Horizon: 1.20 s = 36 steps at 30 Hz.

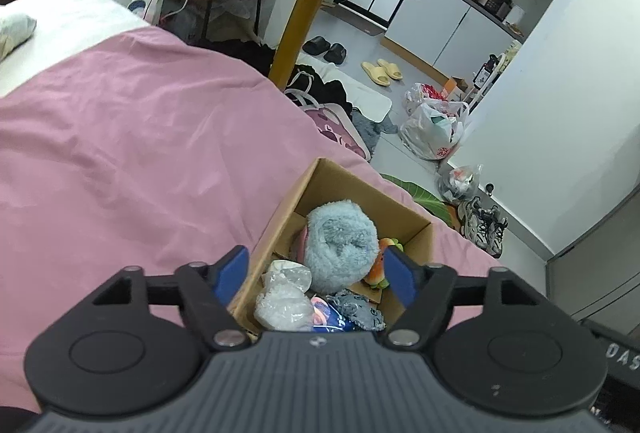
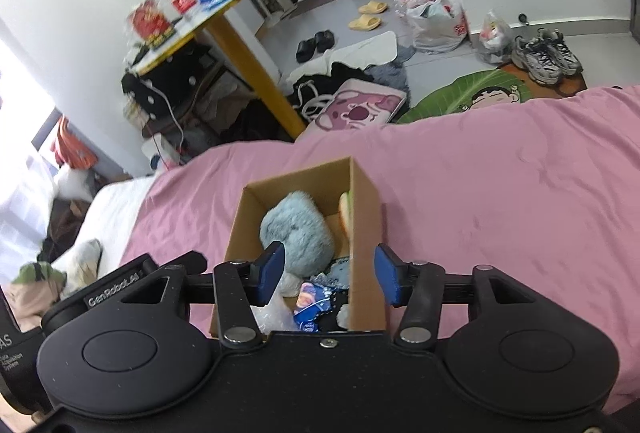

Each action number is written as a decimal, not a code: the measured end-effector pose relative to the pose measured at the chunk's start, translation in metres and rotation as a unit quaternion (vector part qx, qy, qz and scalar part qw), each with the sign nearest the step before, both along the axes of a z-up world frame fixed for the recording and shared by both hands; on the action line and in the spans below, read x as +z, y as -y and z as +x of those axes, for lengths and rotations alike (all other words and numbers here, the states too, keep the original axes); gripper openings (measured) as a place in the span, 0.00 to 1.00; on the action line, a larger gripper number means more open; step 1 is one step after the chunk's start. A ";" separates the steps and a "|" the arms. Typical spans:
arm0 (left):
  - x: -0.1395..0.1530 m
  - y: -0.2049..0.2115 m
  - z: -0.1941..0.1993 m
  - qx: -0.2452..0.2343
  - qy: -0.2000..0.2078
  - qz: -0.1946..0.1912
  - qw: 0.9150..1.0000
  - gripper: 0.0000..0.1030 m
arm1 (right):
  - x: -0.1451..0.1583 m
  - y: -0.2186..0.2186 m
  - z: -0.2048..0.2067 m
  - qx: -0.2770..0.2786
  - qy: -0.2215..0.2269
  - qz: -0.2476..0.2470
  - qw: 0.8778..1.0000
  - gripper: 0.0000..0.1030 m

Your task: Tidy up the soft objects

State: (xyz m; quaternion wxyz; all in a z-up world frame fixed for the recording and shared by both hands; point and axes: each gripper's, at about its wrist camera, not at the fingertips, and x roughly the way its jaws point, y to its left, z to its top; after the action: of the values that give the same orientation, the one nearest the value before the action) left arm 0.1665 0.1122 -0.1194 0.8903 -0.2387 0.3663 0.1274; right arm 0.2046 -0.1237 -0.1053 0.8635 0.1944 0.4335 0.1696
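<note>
A brown cardboard box (image 1: 280, 211) (image 2: 366, 217) stands on the pink bedspread (image 1: 120, 153) (image 2: 500, 193). Inside lie a fluffy pale-blue plush (image 1: 340, 245) (image 2: 296, 229), an orange fruit-shaped toy (image 1: 378, 271) (image 2: 345, 213), a clear plastic bag (image 1: 282, 293) (image 2: 276, 311) and a blue packet (image 1: 326, 317) (image 2: 314, 307). My left gripper (image 1: 316, 275) hovers open above the box's near end with nothing between its blue fingers (image 1: 232, 273). My right gripper (image 2: 329, 275) is open too, straddling the box's right wall, holding nothing.
A yellow-legged round table (image 1: 300, 13) (image 2: 240, 45) with bottles and bags stands beyond the bed. Slippers (image 1: 382, 71), shoes (image 2: 546, 57), plastic bags (image 1: 434, 125) (image 2: 434, 17) and clothes litter the floor. White bedding (image 1: 52, 21) lies at the bed's far end.
</note>
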 end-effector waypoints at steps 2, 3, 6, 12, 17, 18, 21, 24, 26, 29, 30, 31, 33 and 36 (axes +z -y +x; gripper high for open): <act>0.004 0.003 -0.002 0.003 -0.001 0.006 1.000 0.77 | 0.002 0.008 -0.002 -0.007 0.002 0.005 1.000 0.51; 0.006 0.004 -0.003 0.006 -0.004 0.006 1.000 0.79 | 0.003 0.011 -0.003 -0.009 0.002 0.007 1.000 0.51; 0.012 0.010 -0.006 0.003 -0.009 0.000 1.000 0.82 | 0.005 0.019 -0.005 -0.012 0.004 0.014 1.000 0.53; 0.028 0.027 -0.013 -0.025 -0.020 0.014 0.999 0.85 | 0.015 0.034 -0.013 -0.016 0.014 0.025 0.999 0.73; 0.042 0.042 -0.022 -0.046 -0.027 0.030 0.998 0.92 | 0.025 0.052 -0.021 -0.017 0.025 0.031 0.999 0.85; 0.045 0.046 -0.024 -0.049 -0.029 0.033 0.998 0.92 | 0.027 0.055 -0.023 -0.016 0.028 0.031 0.999 0.90; 0.051 0.054 -0.029 -0.060 -0.038 0.037 0.997 0.95 | 0.035 0.065 -0.029 -0.014 0.038 0.020 0.999 1.00; 0.059 0.064 -0.035 -0.074 -0.036 0.055 0.995 0.99 | 0.041 0.075 -0.035 -0.010 0.042 0.011 0.999 1.00; 0.066 0.069 -0.039 -0.078 -0.033 0.062 0.994 0.99 | 0.045 0.082 -0.040 -0.007 0.045 0.008 0.999 1.00; 0.073 0.077 -0.045 -0.083 -0.031 0.069 0.994 0.99 | 0.049 0.089 -0.047 -0.006 0.049 -0.003 0.999 1.00; 0.075 0.079 -0.048 -0.085 -0.029 0.072 0.993 0.99 | 0.050 0.091 -0.048 -0.005 0.049 -0.006 0.999 1.00; 0.077 0.082 -0.050 -0.087 -0.027 0.073 0.993 0.99 | 0.052 0.092 -0.050 -0.003 0.051 -0.007 0.999 1.00; 0.080 0.086 -0.054 -0.091 -0.025 0.071 0.993 0.99 | 0.053 0.095 -0.056 0.002 0.054 -0.009 0.998 1.00; 0.085 0.093 -0.061 -0.098 -0.021 0.078 0.992 0.99 | 0.056 0.098 -0.062 0.008 0.056 -0.012 0.998 1.00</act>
State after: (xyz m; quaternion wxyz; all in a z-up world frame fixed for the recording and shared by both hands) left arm 0.1057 0.0189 -0.0347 0.9066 -0.1292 0.3952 0.0725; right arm 0.1424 -0.2221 -0.0489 0.8874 0.1706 0.3878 0.1819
